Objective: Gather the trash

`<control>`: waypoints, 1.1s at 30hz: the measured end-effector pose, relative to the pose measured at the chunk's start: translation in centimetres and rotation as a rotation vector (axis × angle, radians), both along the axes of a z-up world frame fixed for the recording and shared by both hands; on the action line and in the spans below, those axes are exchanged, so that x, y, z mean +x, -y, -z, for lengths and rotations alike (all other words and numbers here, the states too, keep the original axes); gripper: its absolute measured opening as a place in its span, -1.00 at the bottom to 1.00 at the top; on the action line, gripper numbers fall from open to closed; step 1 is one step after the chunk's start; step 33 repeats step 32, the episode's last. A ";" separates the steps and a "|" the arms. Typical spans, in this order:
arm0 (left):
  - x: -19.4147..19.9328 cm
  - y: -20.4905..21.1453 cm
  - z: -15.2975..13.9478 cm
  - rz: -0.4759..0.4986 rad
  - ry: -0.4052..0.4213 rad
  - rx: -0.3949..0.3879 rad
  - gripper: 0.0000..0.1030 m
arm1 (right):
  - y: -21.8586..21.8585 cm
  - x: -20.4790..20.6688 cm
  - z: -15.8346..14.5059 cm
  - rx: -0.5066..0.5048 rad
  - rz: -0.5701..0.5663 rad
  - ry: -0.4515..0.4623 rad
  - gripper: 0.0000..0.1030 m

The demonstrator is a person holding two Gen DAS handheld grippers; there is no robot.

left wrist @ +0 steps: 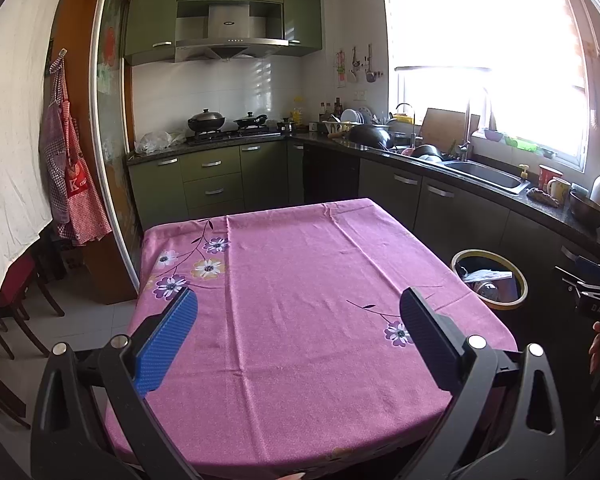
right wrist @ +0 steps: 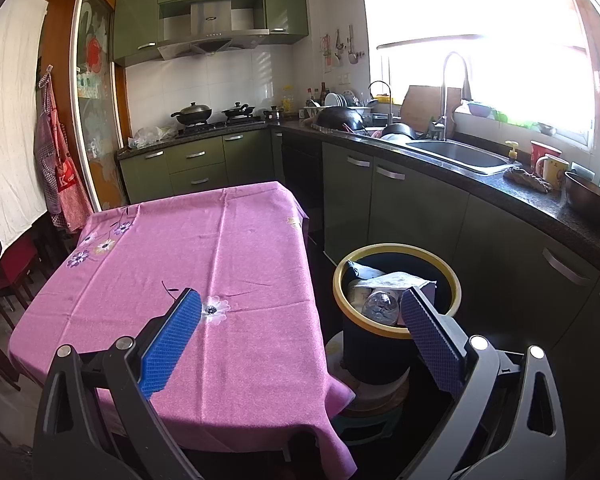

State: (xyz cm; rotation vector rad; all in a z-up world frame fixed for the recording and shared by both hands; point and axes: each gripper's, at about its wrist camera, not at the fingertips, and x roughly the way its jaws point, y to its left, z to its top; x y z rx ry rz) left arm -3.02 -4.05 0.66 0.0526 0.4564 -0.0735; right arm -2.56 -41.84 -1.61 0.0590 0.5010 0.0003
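A black trash bin with a yellow rim stands on a low stool to the right of the table. Inside it lie crumpled paper, a clear plastic bottle and other wrappers. The same bin shows at the right in the left wrist view. My right gripper is open and holds nothing, hovering over the table's right edge beside the bin. My left gripper is open and holds nothing above the pink flowered tablecloth. No loose trash shows on the cloth.
Dark kitchen cabinets and a countertop with a sink run along the right wall behind the bin. A stove with pots is at the back. Chairs stand to the table's left. A hand on the other gripper shows at the far right.
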 end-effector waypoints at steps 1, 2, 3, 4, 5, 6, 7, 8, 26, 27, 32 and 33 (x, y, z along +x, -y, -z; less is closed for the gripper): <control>0.0 0.0 0.0 0.002 0.000 0.000 0.87 | 0.0 0.0 0.0 0.000 -0.001 0.000 0.91; 0.0 0.0 0.0 0.001 0.001 0.001 0.87 | -0.1 0.0 0.1 0.000 0.000 0.001 0.91; 0.0 0.0 0.0 0.000 0.001 0.001 0.87 | -0.1 0.0 0.1 0.001 0.000 0.001 0.91; 0.0 0.0 0.0 0.001 0.001 0.001 0.87 | 0.0 0.1 0.1 0.000 0.000 0.000 0.91; 0.0 0.0 0.0 0.001 0.000 0.001 0.87 | -0.1 0.1 0.1 0.000 0.001 0.000 0.91; 0.0 0.0 0.0 0.001 0.000 0.001 0.87 | -0.1 0.0 0.1 0.001 0.001 0.000 0.91; 0.0 0.0 0.0 0.001 0.000 0.000 0.87 | 0.0 0.1 0.1 0.000 0.000 -0.001 0.91; 0.0 0.0 0.0 0.001 0.000 0.000 0.87 | -0.1 0.1 0.1 0.000 -0.001 -0.002 0.91; 0.5 -0.2 0.5 0.006 -0.022 -0.012 0.87 | -0.4 0.4 0.4 0.004 -0.004 -0.010 0.91; 0.8 -0.3 0.6 0.004 -0.030 -0.021 0.87 | -0.3 0.4 0.4 0.002 -0.004 -0.010 0.91; 2.4 -1.2 1.2 -0.013 -0.059 -0.026 0.87 | -0.5 1.1 1.0 -0.001 -0.016 -0.025 0.91; 2.4 -1.2 1.2 -0.013 -0.059 -0.026 0.87 | -0.5 1.1 1.0 -0.001 -0.016 -0.025 0.91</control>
